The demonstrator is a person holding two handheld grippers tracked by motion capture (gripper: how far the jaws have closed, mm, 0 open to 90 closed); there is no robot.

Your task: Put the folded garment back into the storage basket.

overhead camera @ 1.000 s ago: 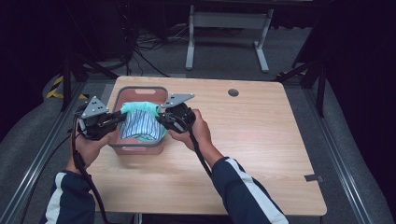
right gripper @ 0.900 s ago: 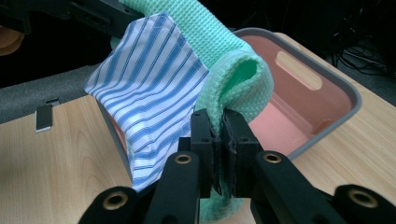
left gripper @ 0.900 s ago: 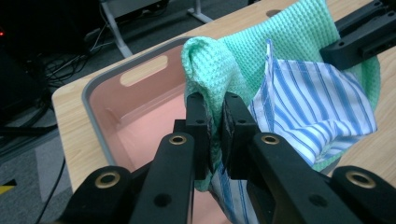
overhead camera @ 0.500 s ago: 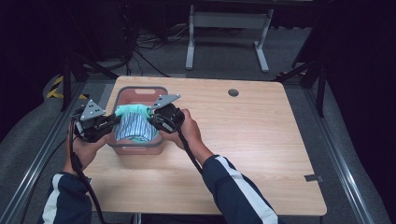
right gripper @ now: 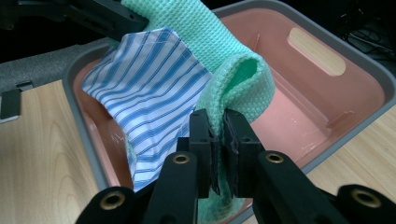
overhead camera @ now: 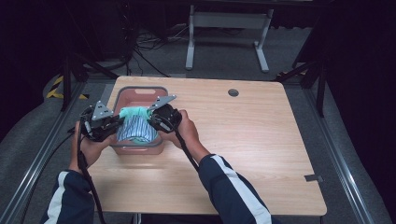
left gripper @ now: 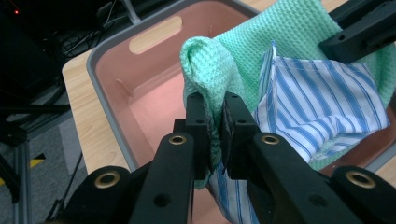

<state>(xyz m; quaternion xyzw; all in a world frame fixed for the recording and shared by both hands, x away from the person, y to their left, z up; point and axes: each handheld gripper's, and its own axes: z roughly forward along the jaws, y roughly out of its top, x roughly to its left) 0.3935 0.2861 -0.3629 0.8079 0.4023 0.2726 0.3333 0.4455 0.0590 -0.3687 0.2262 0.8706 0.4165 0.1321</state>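
A green waffle cloth [overhead camera: 132, 112] folded around a blue-striped white cloth [overhead camera: 135, 129] hangs over a pink bin with a grey rim [overhead camera: 140, 88] at the table's left. My left gripper [overhead camera: 118, 122] is shut on the bundle's left fold; in the left gripper view its jaws [left gripper: 215, 105] pinch the green cloth [left gripper: 261, 42], with the striped cloth [left gripper: 317, 93] beside them. From the other side my right gripper [overhead camera: 151, 121] is shut on the green cloth [right gripper: 243, 79], its pads [right gripper: 218, 121] pressed on the fold above the bin floor [right gripper: 299, 116]. The striped cloth [right gripper: 149, 79] sags between both grippers.
The bin's wall has a slot handle [left gripper: 154, 35]. Bare wooden table [overhead camera: 252, 140] spreads to the right, with a round cable hole [overhead camera: 233, 92] near its far edge. Metal rails [overhead camera: 32, 163] run along the table's left; a desk frame [overhead camera: 224, 28] stands behind.
The right hand has shifted left and down toward the bin, bringing the two grippers closer together. The cloth bundle sits lower over the bin. The left hand has stayed put.
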